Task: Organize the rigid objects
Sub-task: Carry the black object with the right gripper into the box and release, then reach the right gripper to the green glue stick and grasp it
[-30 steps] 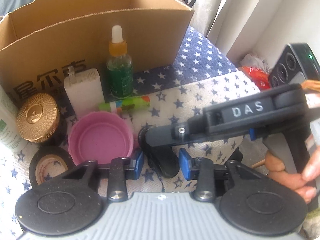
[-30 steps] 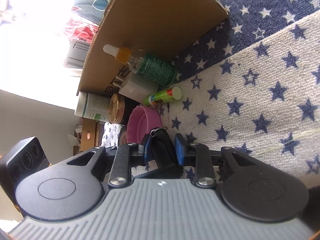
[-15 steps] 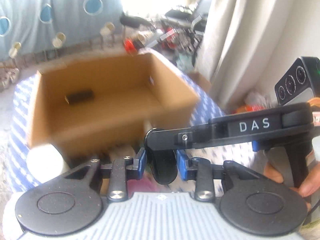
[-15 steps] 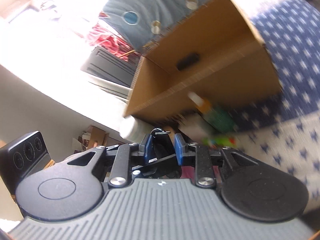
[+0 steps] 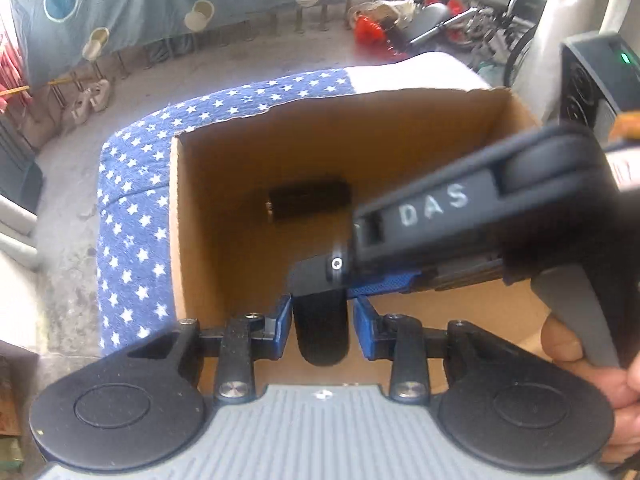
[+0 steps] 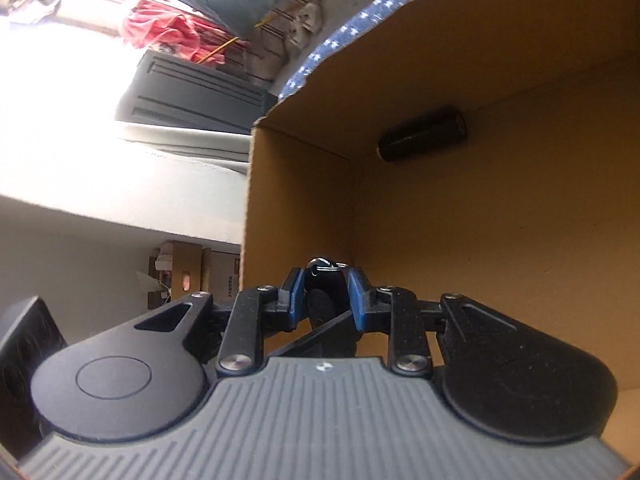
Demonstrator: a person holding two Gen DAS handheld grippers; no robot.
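A black oblong object (image 5: 320, 340) with a metal ring (image 6: 324, 264) hangs over the open cardboard box (image 5: 240, 128). My right gripper (image 6: 325, 296) is shut on it, blue pads pressing both sides. In the left wrist view that right gripper (image 5: 320, 280) reaches in from the right. My left gripper (image 5: 320, 320) straddles the object's lower end. Its jaws are opening, and thin gaps show between the pads and the object. A black cylinder (image 5: 308, 200) lies on the box floor by the far wall, also seen as the cylinder (image 6: 422, 134) from the right wrist.
The box stands on a blue star-patterned cloth (image 5: 132, 240) whose edge drops to a grey floor on the left. A person's hand (image 5: 568, 352) grips the right gripper's handle. A white curtain (image 5: 560, 20) and parked bicycles (image 5: 460, 8) lie beyond the box.
Both grippers rose together with the black object, from the cloth beside the bottles and pink lid to above the box opening. Those table items have left view.
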